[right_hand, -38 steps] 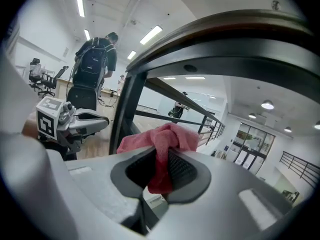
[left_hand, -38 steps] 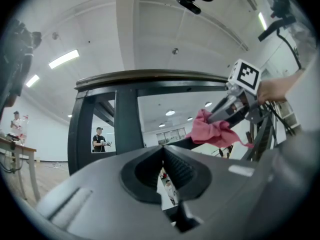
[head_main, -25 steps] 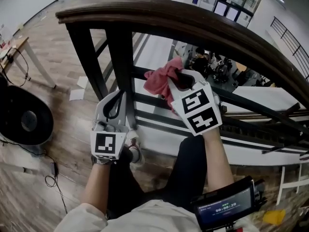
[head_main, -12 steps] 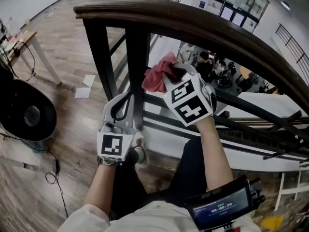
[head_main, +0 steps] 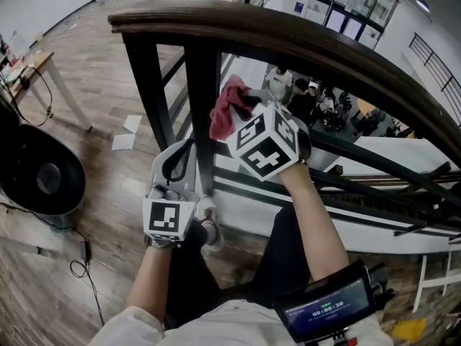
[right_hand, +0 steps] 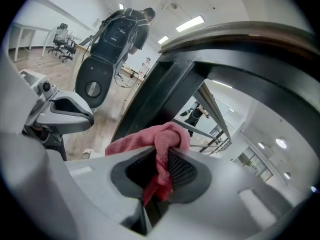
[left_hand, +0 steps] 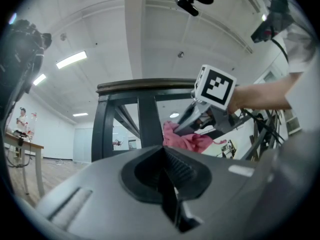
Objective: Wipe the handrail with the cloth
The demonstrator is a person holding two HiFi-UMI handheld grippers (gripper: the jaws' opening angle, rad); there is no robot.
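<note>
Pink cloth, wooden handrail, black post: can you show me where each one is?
pink cloth (head_main: 225, 114), head view, on the bunched middle of the cloth.
handrail (head_main: 216, 20), head view, on its curved brown top.
black post (head_main: 202, 92), head view, on the upper part of the post, under the rail.

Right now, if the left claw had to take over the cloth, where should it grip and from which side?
Probably the free bunch of the cloth bulging left of the right claw, which is shut on one fold only. The left claw, shut and empty, sits lower left beside a post, so open it and come up from below, right of that post.
</note>
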